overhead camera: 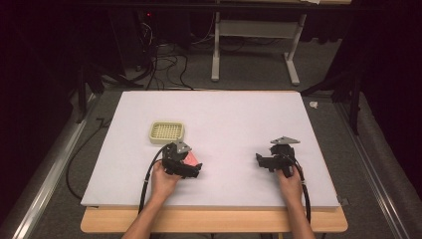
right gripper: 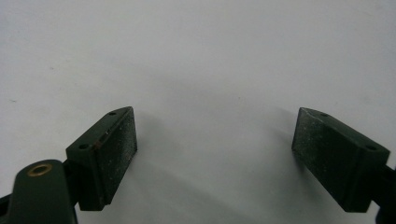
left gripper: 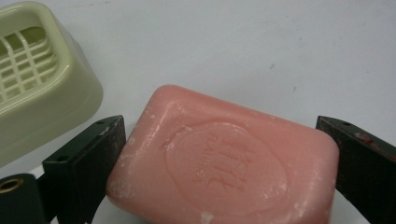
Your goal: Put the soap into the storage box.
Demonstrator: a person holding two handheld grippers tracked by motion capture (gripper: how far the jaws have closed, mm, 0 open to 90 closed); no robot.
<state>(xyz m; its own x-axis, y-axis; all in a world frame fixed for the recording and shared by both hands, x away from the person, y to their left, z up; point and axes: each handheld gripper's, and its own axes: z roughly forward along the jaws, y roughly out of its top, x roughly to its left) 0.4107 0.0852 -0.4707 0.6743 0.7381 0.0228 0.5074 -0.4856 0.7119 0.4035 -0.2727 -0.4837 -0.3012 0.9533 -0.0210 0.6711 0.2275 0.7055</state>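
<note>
Furthest left on the white bench [overhead camera: 224,114] sits the pale green soap dish [overhead camera: 167,132], a slotted tray lying flat, at about ten o'clock from the bench's middle. In the left gripper view the soap dish [left gripper: 42,84] fills the ten o'clock corner, its grid floor bare, and stands just beside the soap without touching it.

Next comes the left claw [overhead camera: 191,167], held low over the bench in the person's left hand [overhead camera: 163,180], at roughly five o'clock from the dish. Between its jaws lies the pink soap bar [overhead camera: 192,160], flat on the bench with its stamped oval face up. In the left gripper view the soap bar [left gripper: 224,161] spans the whole gap: the left claw [left gripper: 224,158] has one black pad against the bar's end at nine o'clock and the other against its end at three o'clock, so the claw stands fairly wide and is closed on the soap. The bar shows whitish scuffs along its edges.

Well apart to the right, at about four o'clock from the bench's middle, the right claw [overhead camera: 260,160] is held in the right hand [overhead camera: 291,183], jaws pointing toward nine o'clock, its grey three-cornered plate on top and its cable trailing back along the forearm. In the right gripper view the right claw [right gripper: 215,149] stands wide, with bare white bench between its two pads.
</note>
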